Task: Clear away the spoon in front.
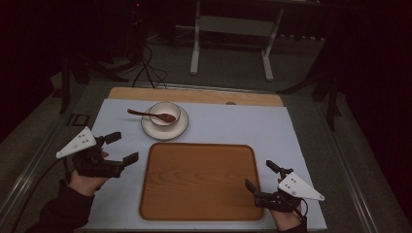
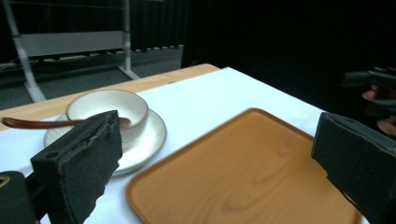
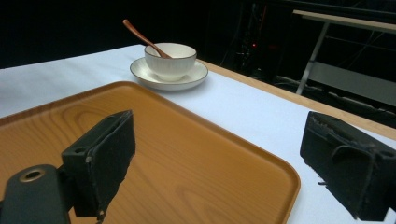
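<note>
The spoon [image 2: 42, 123] runs behind the left gripper's jaw; its handle end leaves the picture.

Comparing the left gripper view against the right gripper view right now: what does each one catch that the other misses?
Left gripper view alone: the other hand far right, and the left gripper, jaws apart. Right gripper view alone: the right gripper, jaws apart, and the brown wooden spoon's handle rising clear of the bowl. Both share the orange wooden tray, the white bowl on its white saucer, and the white table cover.
</note>
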Demonstrator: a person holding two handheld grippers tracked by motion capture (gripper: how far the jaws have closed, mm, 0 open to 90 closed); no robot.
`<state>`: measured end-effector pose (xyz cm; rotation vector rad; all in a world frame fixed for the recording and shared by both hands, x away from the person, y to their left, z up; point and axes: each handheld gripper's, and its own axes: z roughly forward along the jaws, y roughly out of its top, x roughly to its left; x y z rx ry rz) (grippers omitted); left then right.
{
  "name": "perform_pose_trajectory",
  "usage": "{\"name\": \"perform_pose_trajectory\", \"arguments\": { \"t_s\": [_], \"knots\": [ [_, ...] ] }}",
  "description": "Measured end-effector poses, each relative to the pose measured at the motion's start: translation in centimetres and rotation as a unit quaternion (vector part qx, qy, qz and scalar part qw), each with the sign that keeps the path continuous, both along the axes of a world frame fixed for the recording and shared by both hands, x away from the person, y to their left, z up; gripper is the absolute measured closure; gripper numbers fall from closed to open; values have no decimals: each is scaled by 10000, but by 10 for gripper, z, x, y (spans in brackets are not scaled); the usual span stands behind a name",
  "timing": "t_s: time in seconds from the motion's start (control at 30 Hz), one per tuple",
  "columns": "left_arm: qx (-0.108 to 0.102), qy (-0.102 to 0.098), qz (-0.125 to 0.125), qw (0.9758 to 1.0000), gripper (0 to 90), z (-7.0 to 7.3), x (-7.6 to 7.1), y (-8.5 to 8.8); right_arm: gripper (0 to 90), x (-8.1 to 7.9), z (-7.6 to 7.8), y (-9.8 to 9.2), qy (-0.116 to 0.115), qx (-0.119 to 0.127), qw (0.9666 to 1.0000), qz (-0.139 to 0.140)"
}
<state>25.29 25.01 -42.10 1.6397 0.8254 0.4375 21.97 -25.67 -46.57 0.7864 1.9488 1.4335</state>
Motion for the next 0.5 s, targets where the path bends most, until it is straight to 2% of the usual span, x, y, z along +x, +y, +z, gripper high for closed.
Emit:
{"name": "perform_pose_trajectory", "arguments": {
  "t_s": [0.1,0.17,0.2,0.23,0.4,0.5],
  "knots": [
    [-41,36,85,9999,18,2,7,0,103,0,0,0,-12,14,10000,-11],
    [-59,87,353,9993,34,4,19,0,103,-1,0,0,-18,17,10000,-14],
    [-59,87,353,9993,34,4,19,0,103,-1,0,0,-22,22,10000,0],
    [-97,95,468,9988,34,5,26,-1,103,-1,1,1,-23,13,10000,4],
    [-48,109,573,9983,53,8,43,-6,103,-2,1,2,-48,-10,10000,29],
    [-62,120,668,9977,71,8,48,-7,103,-2,1,2,-65,-6,10000,35]
  ]
}}
